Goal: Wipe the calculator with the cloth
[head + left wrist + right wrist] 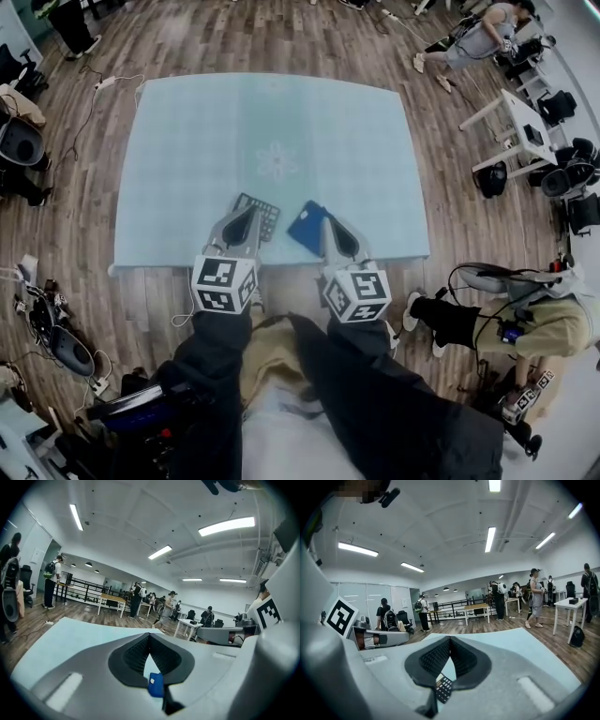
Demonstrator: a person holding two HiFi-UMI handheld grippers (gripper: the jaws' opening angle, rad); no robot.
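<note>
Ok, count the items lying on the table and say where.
2. The calculator lies at the table's near edge, by the left gripper; the cloth lies just right of it, by the right gripper. The grippers may hide more.

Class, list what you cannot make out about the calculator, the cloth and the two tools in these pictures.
- The calculator: in the head view its near part is hidden behind the left tool, and the keys are too small to read. The right gripper view shows only a corner below the jaws.
- The cloth: in the head view its near edge is hidden by the right tool. The left gripper view shows only a scrap.
</note>
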